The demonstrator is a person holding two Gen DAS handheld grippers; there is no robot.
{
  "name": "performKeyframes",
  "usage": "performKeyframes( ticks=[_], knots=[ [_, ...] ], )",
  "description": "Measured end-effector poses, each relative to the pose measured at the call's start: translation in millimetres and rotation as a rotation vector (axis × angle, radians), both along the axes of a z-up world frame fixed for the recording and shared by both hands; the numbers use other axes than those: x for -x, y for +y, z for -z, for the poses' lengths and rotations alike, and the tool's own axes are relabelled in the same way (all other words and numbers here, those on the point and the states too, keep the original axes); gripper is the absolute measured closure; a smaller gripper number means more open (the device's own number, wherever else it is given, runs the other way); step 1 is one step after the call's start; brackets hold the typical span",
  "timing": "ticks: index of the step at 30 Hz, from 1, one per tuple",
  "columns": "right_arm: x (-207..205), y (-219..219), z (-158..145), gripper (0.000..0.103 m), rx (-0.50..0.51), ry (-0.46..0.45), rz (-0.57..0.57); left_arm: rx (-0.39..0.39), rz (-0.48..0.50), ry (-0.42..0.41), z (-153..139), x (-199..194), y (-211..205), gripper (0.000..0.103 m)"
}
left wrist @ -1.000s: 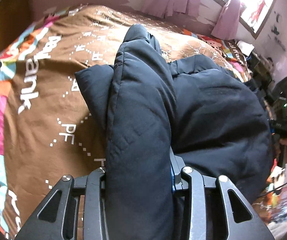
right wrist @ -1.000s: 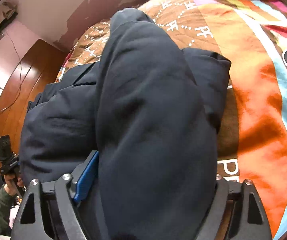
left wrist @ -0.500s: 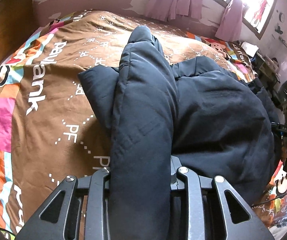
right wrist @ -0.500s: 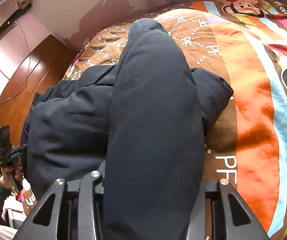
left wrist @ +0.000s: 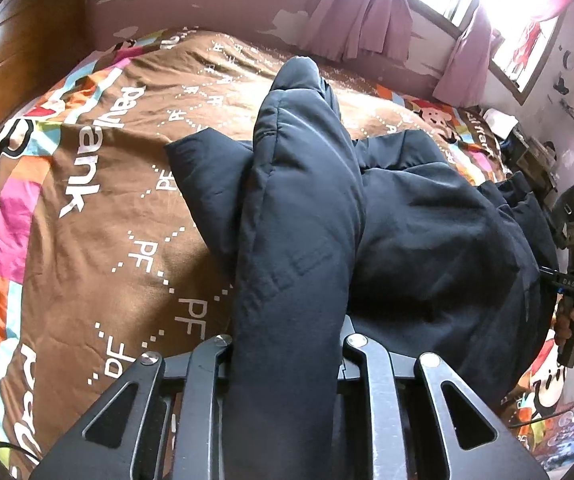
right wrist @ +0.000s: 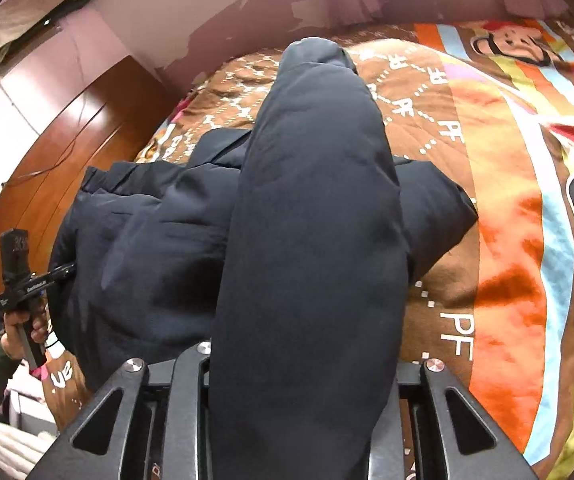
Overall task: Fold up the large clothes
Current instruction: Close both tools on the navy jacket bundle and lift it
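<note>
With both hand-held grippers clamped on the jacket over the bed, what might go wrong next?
1. The left hand-held gripper and right hand-held gripper, jaws just closing, pinch thick padded folds of the jacket; slippery fabric may slide out.
2. Most of the jacket lies bunched on the bedspread, so lifting may drag it unevenly.

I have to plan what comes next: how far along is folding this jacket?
Early. Done: the jacket lies on the bed, bunched. In hand: the left gripper and right gripper, jaws just closing, each pinch a fold of it. Left: every fold; no neat, flat stack shows yet.
</note>
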State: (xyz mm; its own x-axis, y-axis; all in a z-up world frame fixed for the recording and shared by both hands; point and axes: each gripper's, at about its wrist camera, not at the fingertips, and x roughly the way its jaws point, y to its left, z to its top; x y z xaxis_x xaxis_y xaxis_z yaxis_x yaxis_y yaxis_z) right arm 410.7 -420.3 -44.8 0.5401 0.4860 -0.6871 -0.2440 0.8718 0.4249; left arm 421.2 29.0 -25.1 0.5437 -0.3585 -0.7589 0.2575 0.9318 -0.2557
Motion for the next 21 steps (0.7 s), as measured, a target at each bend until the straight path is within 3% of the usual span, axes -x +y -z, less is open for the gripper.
performKeyframes(
  ticks=[9,21],
  knots=[
    [5,20,-28,0.081,-0.025,-0.078,-0.056,0.058,0.034,-0.040,-25,9,4,0.089],
    [-30,61,-62,0.081,-0.086,-0.225,-0.139,0.134,-0.151,-0.133,-61,0,58,0.089]
  ],
)
